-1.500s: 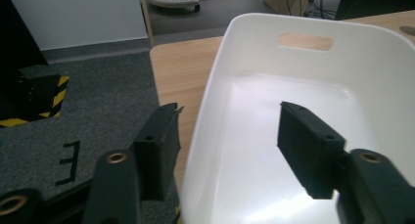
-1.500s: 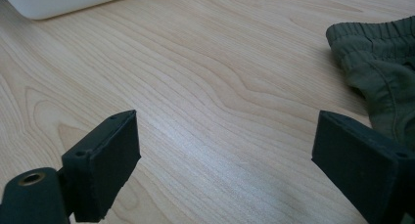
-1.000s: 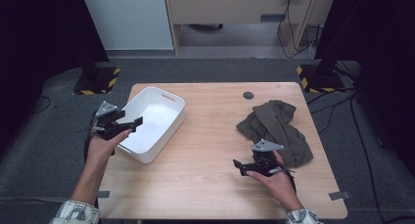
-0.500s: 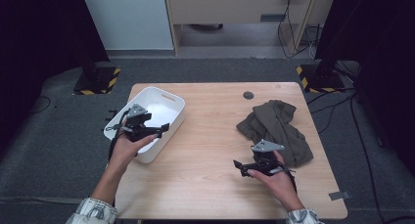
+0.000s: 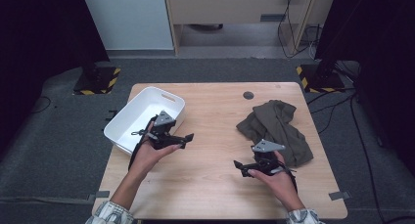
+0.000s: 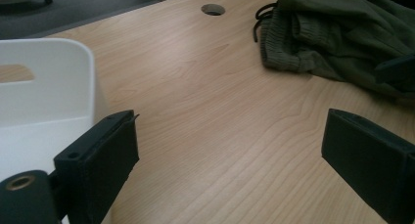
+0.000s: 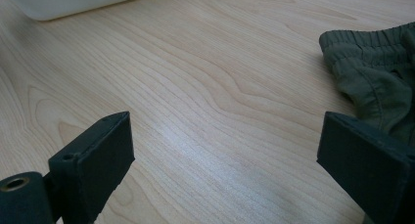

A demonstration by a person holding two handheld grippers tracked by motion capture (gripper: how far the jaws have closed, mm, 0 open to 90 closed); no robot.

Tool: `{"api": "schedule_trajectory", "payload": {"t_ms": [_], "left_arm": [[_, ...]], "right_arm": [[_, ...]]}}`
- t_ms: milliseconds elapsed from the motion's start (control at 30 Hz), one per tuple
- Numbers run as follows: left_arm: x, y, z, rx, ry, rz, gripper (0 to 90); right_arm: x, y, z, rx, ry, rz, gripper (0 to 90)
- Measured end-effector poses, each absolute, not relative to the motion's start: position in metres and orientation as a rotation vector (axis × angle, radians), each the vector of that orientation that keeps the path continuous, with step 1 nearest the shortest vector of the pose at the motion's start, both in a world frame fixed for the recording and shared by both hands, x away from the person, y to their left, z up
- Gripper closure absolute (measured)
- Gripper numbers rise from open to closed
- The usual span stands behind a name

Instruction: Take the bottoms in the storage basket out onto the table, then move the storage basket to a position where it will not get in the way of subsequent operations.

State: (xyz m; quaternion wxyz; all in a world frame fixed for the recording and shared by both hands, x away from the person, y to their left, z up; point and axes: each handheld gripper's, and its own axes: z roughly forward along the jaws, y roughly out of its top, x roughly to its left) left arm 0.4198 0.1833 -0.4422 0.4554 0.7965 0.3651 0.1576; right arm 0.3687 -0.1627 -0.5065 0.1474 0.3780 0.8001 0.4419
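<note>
Work: we're going for the olive garment (image 5: 275,130) w/ both grippers; likely it ends up in the white bin (image 5: 142,117), judging by layout.
Garment: crumpled heap, right side of table (image 5: 220,185), untouched, well apart from bin at far left.
Left gripper (image 5: 187,137): jaws have just been opening, now spread wide, nothing btwn them; sits by bin's near-right edge, aimed twd garment (image 6: 342,33).
Right gripper (image 5: 238,166): released, empty, just beside garment's near-left edge (image 7: 377,82).
Done: nothing yet, no grasp.
Left: reach, grab, lift, carry over.
</note>
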Motion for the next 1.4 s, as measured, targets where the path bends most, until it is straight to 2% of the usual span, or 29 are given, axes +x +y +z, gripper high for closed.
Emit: {"api": "schedule_trajectory", "payload": {"t_ms": [67, 167, 267, 467, 667, 1000, 1067, 1167, 1233, 1267, 1333, 1400], "left_arm": [[0.417, 0.175, -0.443, 1.966, 0.886, 0.38, 6.3], [0.414, 0.164, -0.447, 1.972, 0.875, 0.376, 6.5], [0.412, 0.154, -0.452, 1.971, 0.876, 0.37, 6.7], [0.401, 0.139, -0.456, 1.941, 0.855, 0.365, 7.3], [0.396, 0.135, -0.468, 1.927, 0.868, 0.343, 7.8], [0.388, 0.132, -0.486, 1.955, 0.871, 0.337, 8.2], [0.386, 0.13, -0.488, 1.971, 0.863, 0.341, 8.2], [0.384, 0.129, -0.489, 1.978, 0.858, 0.349, 8.3], [0.384, 0.128, -0.489, 1.975, 0.86, 0.354, 8.4], [0.384, 0.127, -0.49, 1.975, 0.861, 0.354, 8.4], [0.383, 0.126, -0.492, 1.983, 0.86, 0.353, 8.5], [0.382, 0.124, -0.494, 1.993, 0.856, 0.35, 8.6]], "right_arm": [[0.368, -0.163, -0.506, 1.09, 2.299, 1.273, 7.3], [0.369, -0.164, -0.504, 1.078, 2.298, 1.273, 18.1], [0.368, -0.165, -0.496, 1.048, 2.278, 1.267, 24.4], [0.37, -0.173, -0.473, 1.064, 2.165, 1.242, 29.8], [0.379, -0.2, -0.462, 1.14, 2.055, 1.147, 40.0], [0.396, -0.241, -0.453, 1.209, 1.947, 1.007, 42.4], [0.399, -0.246, -0.457, 1.231, 1.944, 0.992, 40.2], [0.404, -0.249, -0.469, 1.261, 1.947, 0.933, 31.9], [0.408, -0.251, -0.478, 1.297, 1.957, 0.918, 31.7], [0.41, -0.252, -0.482, 1.301, 1.966, 0.913, 33.2], [0.413, -0.252, -0.492, 1.306, 2.004, 0.901, 52.2], [0.417, -0.25, -0.499, 1.293, 2.049, 0.896, 66.2]]}}
